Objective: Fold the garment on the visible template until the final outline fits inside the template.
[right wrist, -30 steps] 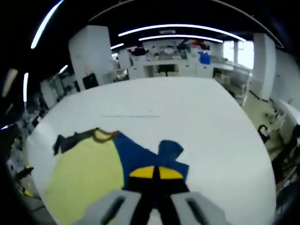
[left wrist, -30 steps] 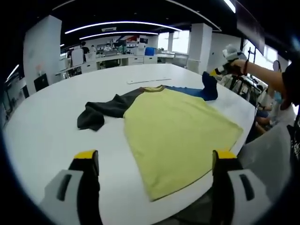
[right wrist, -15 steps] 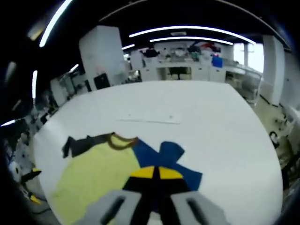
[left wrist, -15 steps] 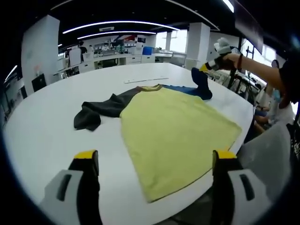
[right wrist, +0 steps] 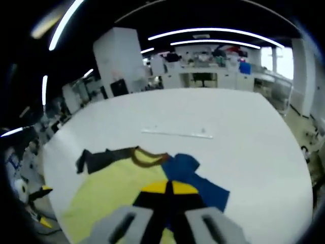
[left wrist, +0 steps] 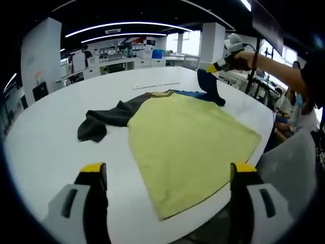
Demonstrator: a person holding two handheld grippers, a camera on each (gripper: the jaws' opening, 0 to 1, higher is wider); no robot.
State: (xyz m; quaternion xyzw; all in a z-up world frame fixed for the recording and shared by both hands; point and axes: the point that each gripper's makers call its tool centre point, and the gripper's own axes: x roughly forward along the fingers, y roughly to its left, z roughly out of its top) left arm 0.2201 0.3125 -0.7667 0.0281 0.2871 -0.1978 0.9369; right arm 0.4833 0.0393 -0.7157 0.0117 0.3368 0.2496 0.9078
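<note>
A T-shirt lies flat on the white table [left wrist: 40, 147]. Its body is yellow [left wrist: 188, 142] and one sleeve is dark grey [left wrist: 96, 124], bunched at the left. The other sleeve is blue [left wrist: 207, 85] and hangs lifted off the table from my right gripper [left wrist: 217, 66], whose jaws are shut on it. In the right gripper view the shut right gripper [right wrist: 167, 187] pinches the blue sleeve [right wrist: 189, 168] above the yellow body [right wrist: 109, 195], with the collar [right wrist: 147, 156] and grey sleeve [right wrist: 99, 158] beyond. My left gripper [left wrist: 168, 169] hovers open over the shirt's near hem.
A thin pale strip [left wrist: 155, 85] lies on the table past the collar, also seen as the strip [right wrist: 177, 133] in the right gripper view. A person's arm [left wrist: 277, 71] reaches in from the right. The table edge [left wrist: 254, 152] curves close by the hem. Office desks stand far behind.
My right gripper has raised the blue sleeve and carried it inward toward the shirt's body. The left gripper has stayed open in place.
</note>
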